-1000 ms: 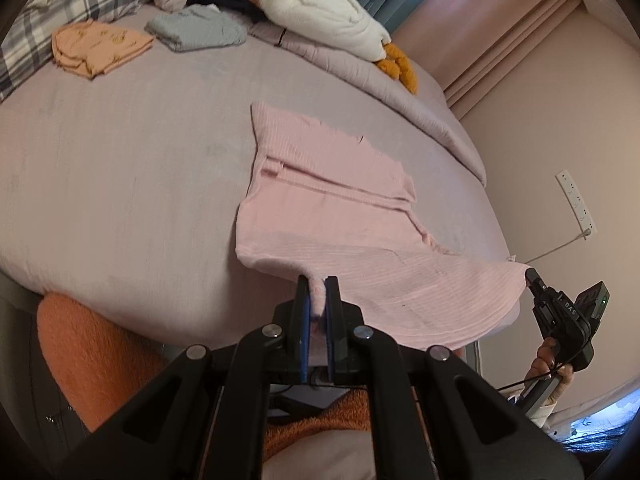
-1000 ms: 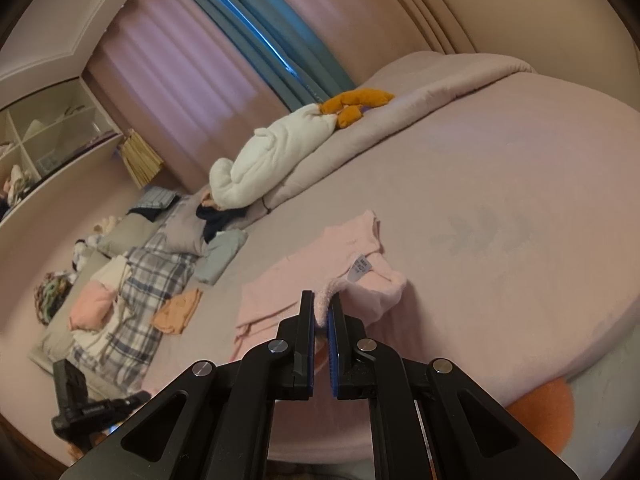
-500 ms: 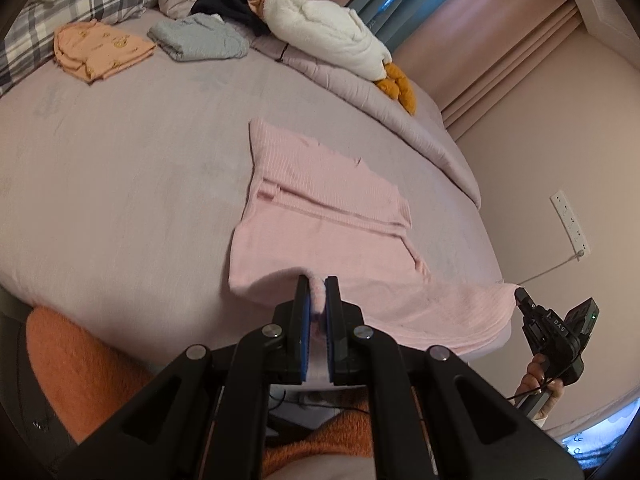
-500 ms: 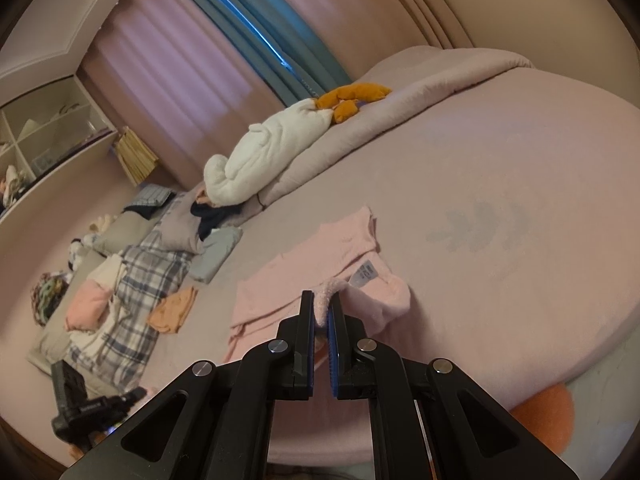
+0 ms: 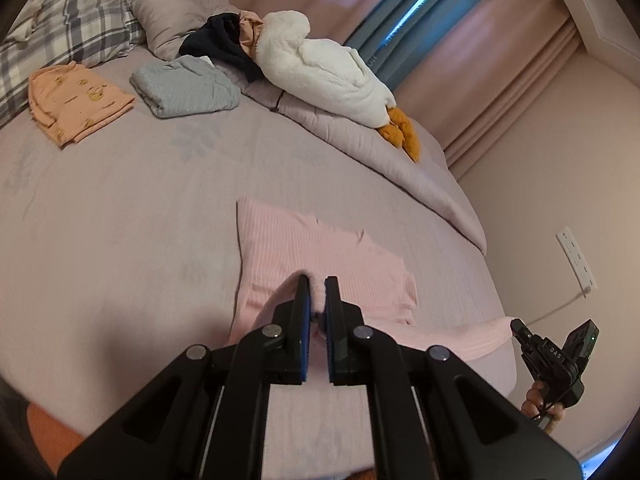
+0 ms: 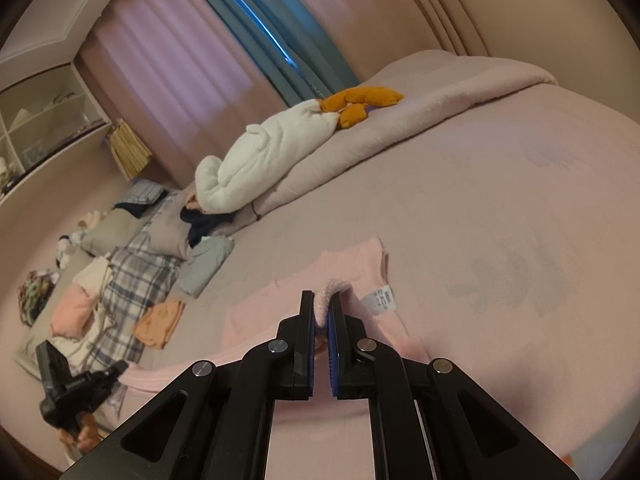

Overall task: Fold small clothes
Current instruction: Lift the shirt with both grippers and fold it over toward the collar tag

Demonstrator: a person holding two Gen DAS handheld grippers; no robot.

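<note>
Pink ribbed garment flat on the mauve bed sheet, near edge lifted; left gripper and right gripper each pinched tight on a bunched bit of that hem, folded orange top and grey-blue one well apart near the pillows. Best carried across level and together, hem taut between the two, laid edge to edge before letting go. White care tag showing, print too small to read; "DAS" legible on the right gripper body in the left view.
</note>
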